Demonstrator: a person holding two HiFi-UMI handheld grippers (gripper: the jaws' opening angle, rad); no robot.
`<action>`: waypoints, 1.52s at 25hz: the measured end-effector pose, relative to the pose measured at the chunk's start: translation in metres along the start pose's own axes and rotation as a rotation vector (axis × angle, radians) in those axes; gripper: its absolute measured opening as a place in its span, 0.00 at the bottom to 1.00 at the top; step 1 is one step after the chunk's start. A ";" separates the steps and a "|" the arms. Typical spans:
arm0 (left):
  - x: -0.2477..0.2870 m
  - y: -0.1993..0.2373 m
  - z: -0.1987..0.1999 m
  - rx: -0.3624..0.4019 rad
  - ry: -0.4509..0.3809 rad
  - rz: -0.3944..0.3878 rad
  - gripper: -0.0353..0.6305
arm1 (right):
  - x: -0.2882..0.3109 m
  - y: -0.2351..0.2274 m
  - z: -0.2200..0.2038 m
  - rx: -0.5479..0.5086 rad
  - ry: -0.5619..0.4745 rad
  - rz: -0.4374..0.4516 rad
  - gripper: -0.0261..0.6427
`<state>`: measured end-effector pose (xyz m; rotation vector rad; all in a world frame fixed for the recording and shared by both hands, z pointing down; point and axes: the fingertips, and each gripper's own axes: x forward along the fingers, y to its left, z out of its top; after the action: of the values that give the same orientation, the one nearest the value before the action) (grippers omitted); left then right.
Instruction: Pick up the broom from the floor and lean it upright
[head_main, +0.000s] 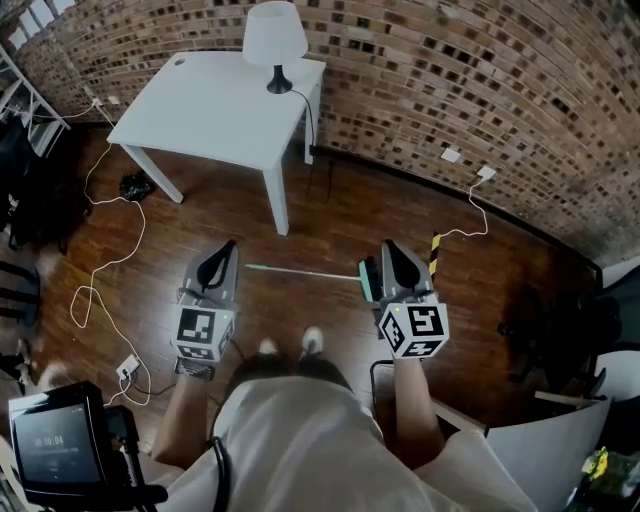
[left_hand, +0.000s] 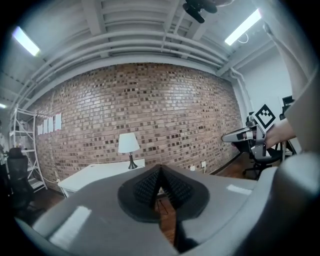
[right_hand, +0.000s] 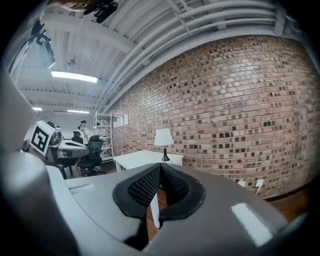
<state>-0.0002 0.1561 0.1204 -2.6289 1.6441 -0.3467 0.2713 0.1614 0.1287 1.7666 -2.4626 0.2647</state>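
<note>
Far left: one white square-topped table (head_main: 215, 105), smooth, with one white-shaded lamp (head_main: 275, 35) on a black stem. Near, two grey grippers. Left gripper (head_main: 228, 245): claws pressed together, empty. One broom (head_main: 300, 272) lies flat on dark wood planks (head_main: 330, 215) between them, with a thin pale handle and its teal head to the right. Right gripper (head_main: 388, 245): likewise closed, empty. Rough brick wall (head_main: 480, 80) beyond.

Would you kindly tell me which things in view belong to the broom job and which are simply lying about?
For the job:
- broom, lying on the floor
- left hand-held gripper, shut and empty
- right hand-held gripper, shut and empty

Just lying about:
- white table
- lamp on the table
- power strip on the floor
</note>
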 end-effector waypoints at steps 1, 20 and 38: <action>0.006 0.002 -0.001 -0.003 0.003 -0.001 0.05 | 0.005 -0.003 -0.002 0.010 0.007 -0.005 0.06; 0.068 0.021 -0.020 -0.037 0.049 -0.047 0.05 | 0.067 -0.013 -0.005 -0.030 0.079 0.023 0.06; 0.086 0.089 -0.173 -0.116 0.261 0.134 0.05 | 0.196 0.046 -0.137 -0.128 0.382 0.357 0.14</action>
<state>-0.0774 0.0568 0.2920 -2.6288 1.9617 -0.6316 0.1615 0.0211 0.2950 1.0974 -2.4249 0.4171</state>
